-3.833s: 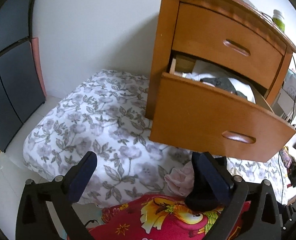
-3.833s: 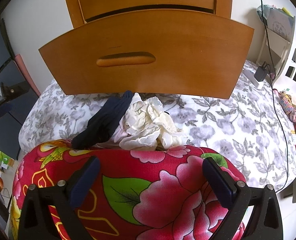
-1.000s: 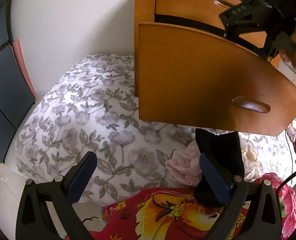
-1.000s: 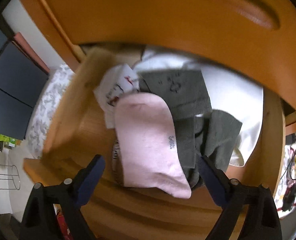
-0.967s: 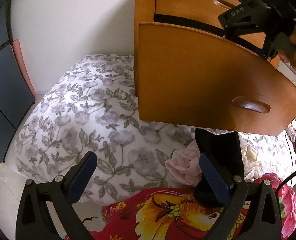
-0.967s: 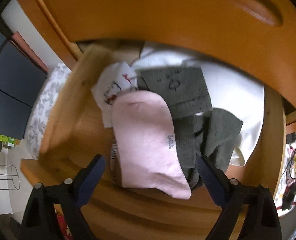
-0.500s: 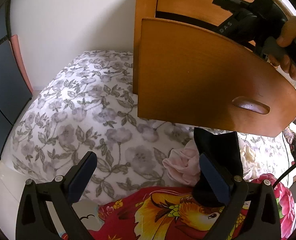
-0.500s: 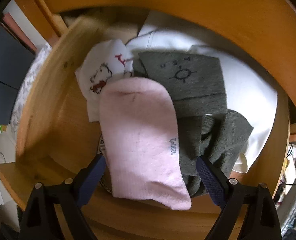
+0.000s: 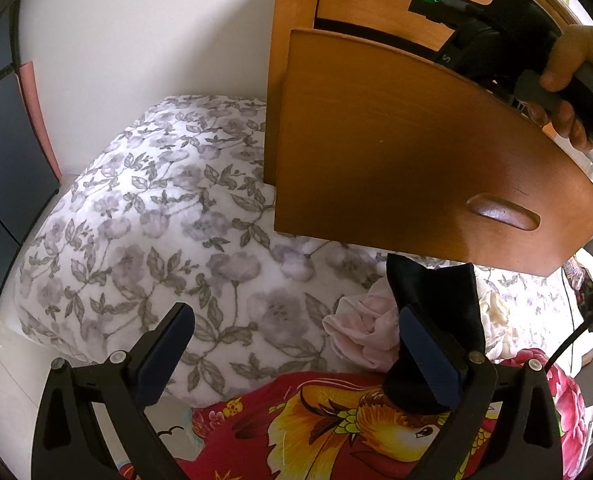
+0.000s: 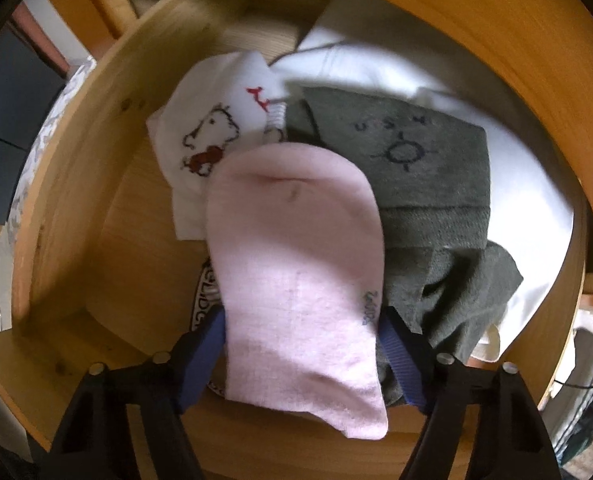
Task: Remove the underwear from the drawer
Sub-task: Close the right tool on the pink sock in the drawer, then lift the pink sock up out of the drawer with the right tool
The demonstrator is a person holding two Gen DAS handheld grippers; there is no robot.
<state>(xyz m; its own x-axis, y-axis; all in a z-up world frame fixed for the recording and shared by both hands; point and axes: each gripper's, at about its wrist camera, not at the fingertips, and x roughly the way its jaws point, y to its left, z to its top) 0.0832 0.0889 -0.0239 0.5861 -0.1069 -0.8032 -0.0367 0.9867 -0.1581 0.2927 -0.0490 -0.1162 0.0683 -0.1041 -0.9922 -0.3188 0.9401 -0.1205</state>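
Underwear [image 10: 296,272], soft pink knit, between closing right gripper [image 10: 302,354] fingers [image 10: 204,344].

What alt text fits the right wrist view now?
The right hand-held gripper points down into an open wooden drawer, its jaws closing around a pink garment. Beside it lie grey clothes and a white cartoon-print piece.

Looks past the wide-open left gripper [image 9: 292,344] onto a flowered bedspread [image 9: 156,232]. Dark garment [image 9: 436,312] behind the right-hand finger, pink garment [image 9: 360,328] just beside it. Ahead and above, open wooden drawer [image 9: 408,152]; over its top edge, a hand [image 9: 568,84] gripping the right gripper [image 9: 492,28]. Red flowered cloth [image 9: 336,428] nearest.
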